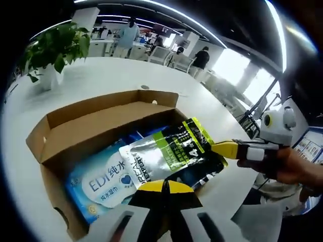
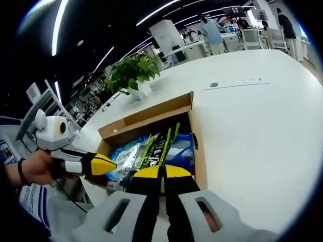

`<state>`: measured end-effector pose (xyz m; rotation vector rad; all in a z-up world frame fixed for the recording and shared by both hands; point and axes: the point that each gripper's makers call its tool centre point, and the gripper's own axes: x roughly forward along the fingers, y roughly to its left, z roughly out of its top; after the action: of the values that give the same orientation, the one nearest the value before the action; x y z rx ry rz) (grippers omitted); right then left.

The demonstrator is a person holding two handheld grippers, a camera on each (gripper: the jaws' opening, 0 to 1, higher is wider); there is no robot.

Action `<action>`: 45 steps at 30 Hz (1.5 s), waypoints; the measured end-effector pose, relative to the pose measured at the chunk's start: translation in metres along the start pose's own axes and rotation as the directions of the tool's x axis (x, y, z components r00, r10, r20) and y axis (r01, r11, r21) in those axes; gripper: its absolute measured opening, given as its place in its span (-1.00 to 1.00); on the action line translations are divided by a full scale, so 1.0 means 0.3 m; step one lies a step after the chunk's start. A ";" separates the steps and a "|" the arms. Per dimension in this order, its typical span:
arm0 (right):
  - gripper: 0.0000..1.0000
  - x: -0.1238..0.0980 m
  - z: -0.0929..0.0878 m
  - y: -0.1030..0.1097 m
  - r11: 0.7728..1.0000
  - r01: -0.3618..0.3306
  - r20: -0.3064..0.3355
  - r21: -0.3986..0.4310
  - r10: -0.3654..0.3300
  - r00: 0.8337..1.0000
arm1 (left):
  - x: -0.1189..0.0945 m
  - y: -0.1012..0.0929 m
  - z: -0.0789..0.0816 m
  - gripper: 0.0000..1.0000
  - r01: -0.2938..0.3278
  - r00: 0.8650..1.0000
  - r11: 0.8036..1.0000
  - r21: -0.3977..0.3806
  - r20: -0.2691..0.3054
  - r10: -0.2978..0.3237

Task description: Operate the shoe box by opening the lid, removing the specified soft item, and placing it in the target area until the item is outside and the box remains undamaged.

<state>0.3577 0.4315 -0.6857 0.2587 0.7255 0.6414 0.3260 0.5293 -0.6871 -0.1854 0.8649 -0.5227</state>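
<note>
On a white table (image 1: 101, 80) in an open office, we see both grippers, left (image 1: 165, 187) and right (image 2: 162, 172), pinched on the edges of a silver-green foil pouch (image 1: 171, 151) lifted over blue wet-wipe packs (image 1: 101, 184) in the open cardboard shoe box (image 1: 91, 126).

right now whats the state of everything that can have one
shoe box: lid open, upright on the table
silver-green pouch: partly out, leaning over the box edge
wet wipes pack: lying inside the box
left gripper: shut on the pouch
right gripper: shut on the pouch
</note>
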 end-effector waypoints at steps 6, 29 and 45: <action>-1.00 -0.002 -0.013 -0.011 1.000 0.007 -0.007 0.018 -0.007 1.000 | -0.016 0.080 -0.010 -1.00 -0.084 0.996 0.996 -0.020 0.001 0.084; -1.00 -0.027 -0.020 -0.044 0.999 0.011 -0.002 0.041 -0.011 1.000 | 0.006 0.032 0.008 -1.00 -0.020 1.000 0.994 -0.108 0.005 0.020; -1.00 -0.231 0.093 -0.170 0.987 0.029 0.214 0.156 -0.062 0.975 | 0.034 -0.201 0.202 -1.00 0.034 0.998 0.992 0.120 0.042 -0.039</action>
<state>0.3605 0.3483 -0.6504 0.4448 0.5674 0.5049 0.3560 0.4690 -0.6333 -0.1034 0.7864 -0.6004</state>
